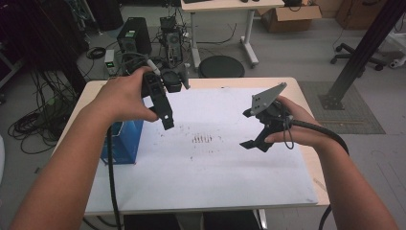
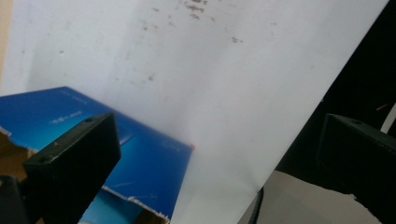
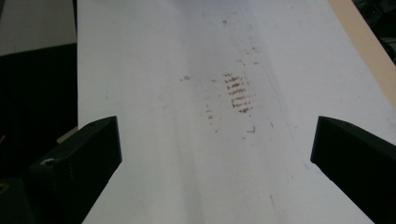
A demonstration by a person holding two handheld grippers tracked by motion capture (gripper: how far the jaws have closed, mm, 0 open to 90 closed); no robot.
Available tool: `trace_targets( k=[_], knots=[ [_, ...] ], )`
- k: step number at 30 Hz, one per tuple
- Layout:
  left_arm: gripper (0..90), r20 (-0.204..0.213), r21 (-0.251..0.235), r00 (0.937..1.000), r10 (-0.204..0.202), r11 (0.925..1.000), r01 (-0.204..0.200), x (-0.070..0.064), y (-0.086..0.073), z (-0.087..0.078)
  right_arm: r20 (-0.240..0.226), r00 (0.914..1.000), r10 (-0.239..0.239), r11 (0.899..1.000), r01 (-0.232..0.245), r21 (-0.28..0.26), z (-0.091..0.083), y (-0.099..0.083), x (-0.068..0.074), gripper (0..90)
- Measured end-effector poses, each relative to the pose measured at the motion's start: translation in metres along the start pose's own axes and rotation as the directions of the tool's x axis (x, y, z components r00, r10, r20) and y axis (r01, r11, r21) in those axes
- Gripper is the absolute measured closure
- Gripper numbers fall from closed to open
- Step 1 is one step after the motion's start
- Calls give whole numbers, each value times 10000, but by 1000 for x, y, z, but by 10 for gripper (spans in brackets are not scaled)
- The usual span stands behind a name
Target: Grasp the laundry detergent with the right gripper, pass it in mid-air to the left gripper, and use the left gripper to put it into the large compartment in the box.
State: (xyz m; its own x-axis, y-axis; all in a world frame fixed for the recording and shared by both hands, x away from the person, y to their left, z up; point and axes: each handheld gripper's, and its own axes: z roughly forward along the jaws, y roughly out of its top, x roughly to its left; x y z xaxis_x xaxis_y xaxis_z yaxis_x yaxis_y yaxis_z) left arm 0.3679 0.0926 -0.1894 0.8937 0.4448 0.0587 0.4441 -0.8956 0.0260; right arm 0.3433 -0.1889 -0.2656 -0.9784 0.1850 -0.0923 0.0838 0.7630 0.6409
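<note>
High view: bench (image 1: pixel 306 143) in centre of frame, wood edge, mostly covered by a white sheet (image 1: pixel 201 182) with a patch of small dark scuff marks (image 1: pixel 202 139) near its middle. Blue box (image 1: pixel 125 143) sits at the sheet's left edge, centre-left of frame, open at the top. Left hand (image 1: pixel 122 96) comes up from lower left, forearm raised, holding the left hand-held gripper (image 1: pixel 165 115) above the sheet, jaws pointing down and to the right; spread cannot be told here. Right hand (image 1: pixel 297 127) comes in from lower right, holding the right hand-held gripper (image 1: pixel 256 139) above the sheet right of the marks, grey three-cornered plate on top, jaws angled down-left. Cables trail from both. Floor behind has a computer tower (image 1: pixel 134 36), cable tangles, a round black stool (image 1: pixel 221 66).

Left gripper view: two black jaws at lower left and right, wide apart, nothing between. Blue box (image 2: pixel 140 158) in lower left, torn cardboard edge showing, partly behind the left jaw. White sheet (image 2: pixel 210 84) runs tilted across frame.

Right gripper view: jaws spread wide at lower corners, empty. White sheet (image 3: pixel 187 163) below, scuff marks (image 3: pixel 238 95) centre-upper, bench edge (image 3: pixel 369 46) at upper right.
</note>
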Motion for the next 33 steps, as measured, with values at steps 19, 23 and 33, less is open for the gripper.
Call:
trace_targets(
  k=[19, 23, 33],
  knots=[
    [2, 897, 269, 9527, 2905, 9555, -2939, -30, 13, 42, -387, 9988, -307, 9854, 367, 1660, 15, 3, -11, 26],
    [2, 1048, 344, 9497, 2950, 9534, -2999, -32, 12, 49, -471, 9985, -268, 9818, 351, 1864, 20, 1, -11, 28],
    [2, 955, 270, 9544, 2830, 9577, -2866, -31, 12, 47, -535, 9982, -287, 9799, 386, 1955, 22, -1, -10, 29]
  ],
)
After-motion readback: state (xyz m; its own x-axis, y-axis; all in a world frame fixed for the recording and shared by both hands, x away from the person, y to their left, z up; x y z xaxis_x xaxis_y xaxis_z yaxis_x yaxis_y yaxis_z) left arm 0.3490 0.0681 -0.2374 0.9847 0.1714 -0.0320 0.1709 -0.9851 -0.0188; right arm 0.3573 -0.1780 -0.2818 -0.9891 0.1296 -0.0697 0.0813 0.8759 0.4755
